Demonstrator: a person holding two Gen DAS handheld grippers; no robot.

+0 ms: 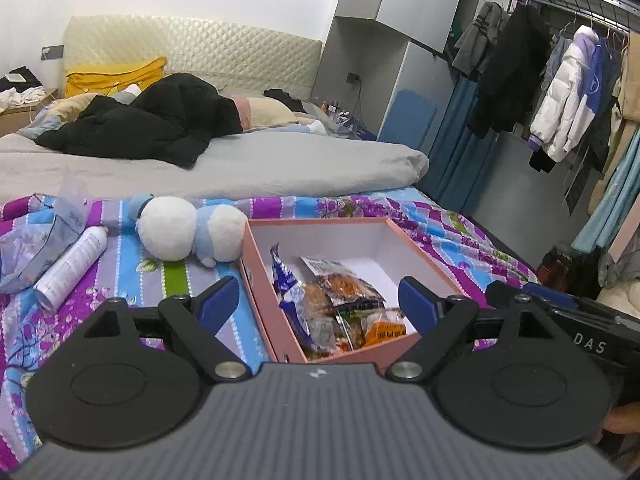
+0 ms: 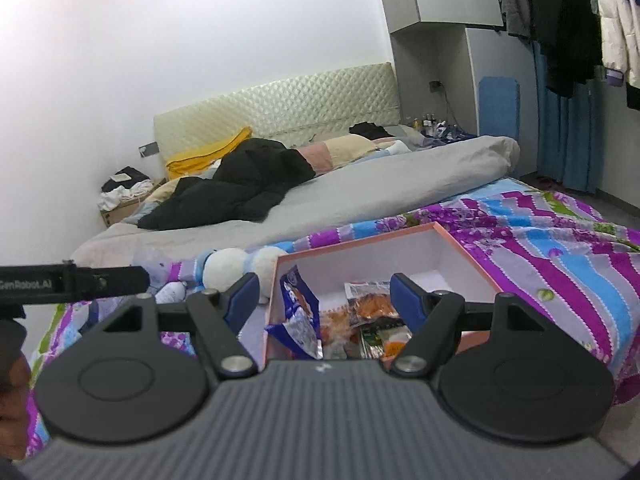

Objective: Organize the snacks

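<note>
A pink cardboard box (image 1: 256, 264) with a white inside lies on the patterned bedspread; it also shows in the right wrist view (image 2: 460, 246). Several snack packets lie in its near end: a blue packet (image 1: 290, 300) (image 2: 298, 312) at the left and orange-printed clear packets (image 1: 344, 284) (image 2: 370, 304) beside it. My left gripper (image 1: 318, 300) is open and empty, held just above and before the box's near end. My right gripper (image 2: 322, 296) is open and empty, also over the near end of the box.
A white and blue plush toy (image 1: 188, 232) (image 2: 240, 264) lies left of the box. A white spray can (image 1: 72, 268) and a clear plastic bag (image 1: 36, 248) lie further left. A grey duvet (image 1: 240, 164) and black coat (image 1: 160, 120) lie behind. Clothes (image 1: 560, 92) hang at right.
</note>
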